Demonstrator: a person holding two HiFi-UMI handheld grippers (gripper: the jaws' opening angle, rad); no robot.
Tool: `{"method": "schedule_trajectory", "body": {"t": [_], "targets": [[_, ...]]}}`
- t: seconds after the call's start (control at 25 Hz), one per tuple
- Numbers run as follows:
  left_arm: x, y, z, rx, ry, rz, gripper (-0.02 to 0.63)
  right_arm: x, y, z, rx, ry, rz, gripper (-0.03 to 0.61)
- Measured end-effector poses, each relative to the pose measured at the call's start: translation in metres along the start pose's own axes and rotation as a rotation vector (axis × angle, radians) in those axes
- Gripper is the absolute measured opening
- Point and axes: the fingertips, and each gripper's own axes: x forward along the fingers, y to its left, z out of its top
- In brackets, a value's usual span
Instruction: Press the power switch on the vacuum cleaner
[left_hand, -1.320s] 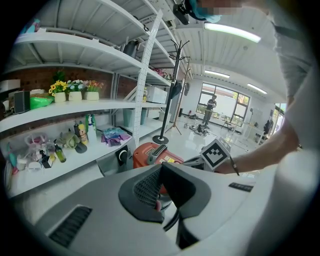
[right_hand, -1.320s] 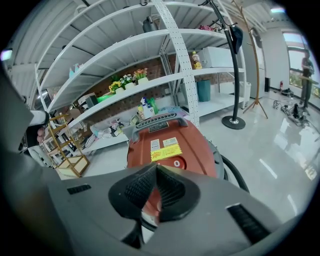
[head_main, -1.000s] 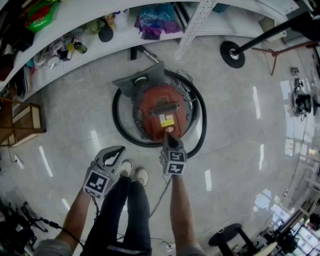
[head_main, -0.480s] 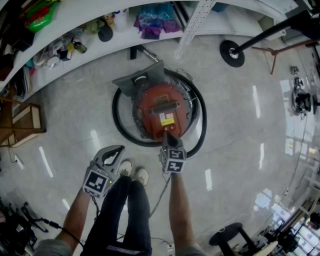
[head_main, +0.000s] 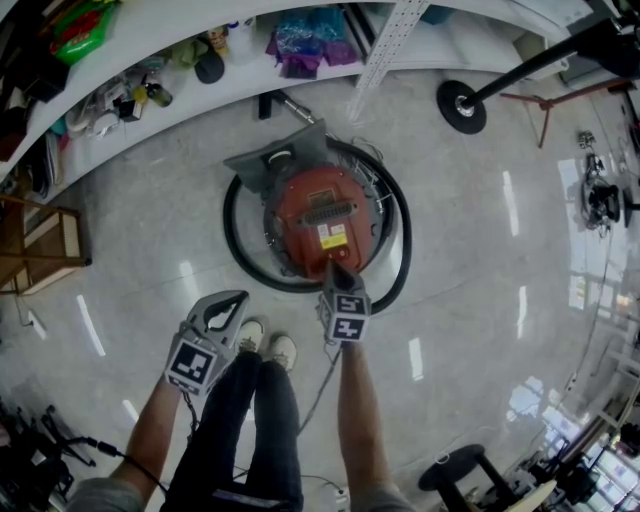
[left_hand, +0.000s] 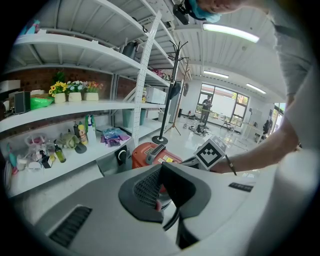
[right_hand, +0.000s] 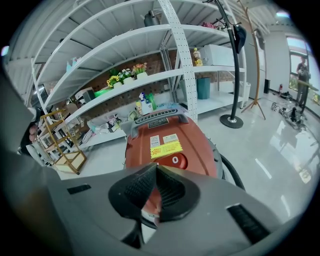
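Note:
A red canister vacuum cleaner (head_main: 325, 222) sits on the floor with its black hose (head_main: 235, 245) coiled round it. In the right gripper view its round red power switch (right_hand: 176, 160) lies below a yellow label (right_hand: 166, 148). My right gripper (head_main: 336, 272) is shut and empty, its tip over the vacuum's near edge; in its own view the right gripper (right_hand: 156, 167) points just short of the switch. My left gripper (head_main: 222, 310) is shut and empty, held back to the left near the person's shoes, apart from the vacuum cleaner (left_hand: 152, 154).
A white shelf (head_main: 200, 90) with bottles and bags runs behind the vacuum. A coat stand's round base (head_main: 462, 105) is at the back right, and a wooden rack (head_main: 45, 245) at the left. A grey floor nozzle (head_main: 278, 160) lies at the vacuum's far side. A black stool (head_main: 455, 475) stands near right.
My right gripper has edged slightly forward onto the vacuum's near edge. The left gripper has stayed where it was.

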Motion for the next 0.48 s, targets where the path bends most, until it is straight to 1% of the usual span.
{"method": "schedule_trajectory", "body": {"t": [0.16,0.32,0.48], "targets": [[-0.0028,0.0011,-0.0017,0.000,0.003,0.003,0.008,-0.0010,0.0039,0.0058,-0.003,-0.010,0.005,0.014],[-0.0036,-0.0001,-0.0025,0.002,0.007,0.000,0.008,-0.0007,-0.0008,-0.0008,0.007,-0.012,0.003,0.014],[-0.0034,0.0005,-0.0008,0.012,-0.002,-0.002,0.008,-0.0003,0.0015,0.0052,0.015,-0.022,0.006,0.014]]}}
